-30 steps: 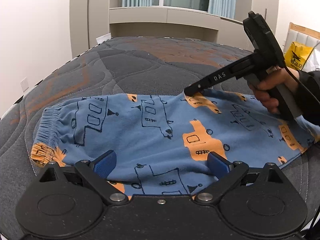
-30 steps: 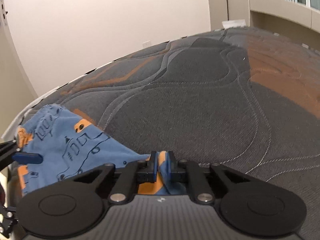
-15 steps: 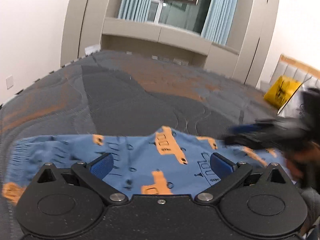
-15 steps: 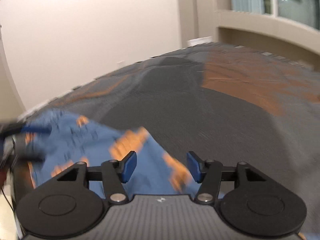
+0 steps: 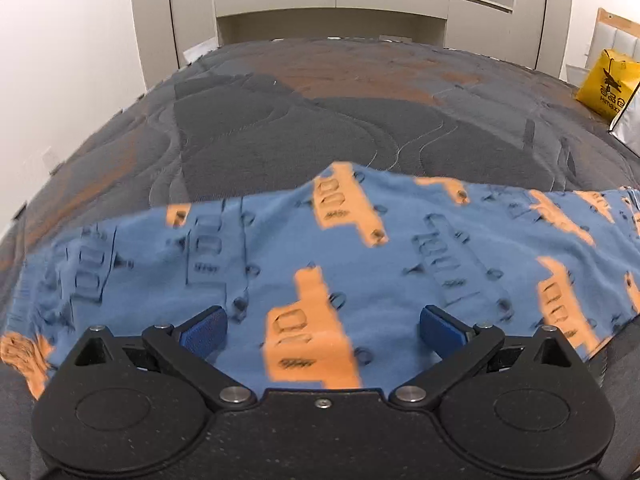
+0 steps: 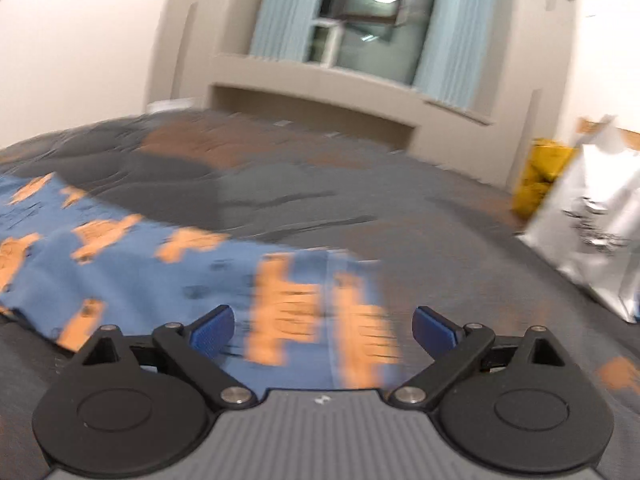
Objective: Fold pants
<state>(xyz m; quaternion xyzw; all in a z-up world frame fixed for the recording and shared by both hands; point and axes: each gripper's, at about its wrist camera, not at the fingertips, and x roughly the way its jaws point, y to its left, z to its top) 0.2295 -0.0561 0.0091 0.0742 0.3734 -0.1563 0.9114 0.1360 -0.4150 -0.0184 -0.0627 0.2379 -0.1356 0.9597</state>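
Both my left gripper (image 5: pixel 322 326) and right gripper (image 6: pixel 323 328) spread, holding nothing, above blue pants (image 5: pixel 340 256) lying flat on the bed (image 5: pixel 300 120); soft, light, limp knit—I'd pinch hem corners.

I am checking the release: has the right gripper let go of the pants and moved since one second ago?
Yes. The right gripper is open and has swung right: the window now fills its view, the pants lie free.
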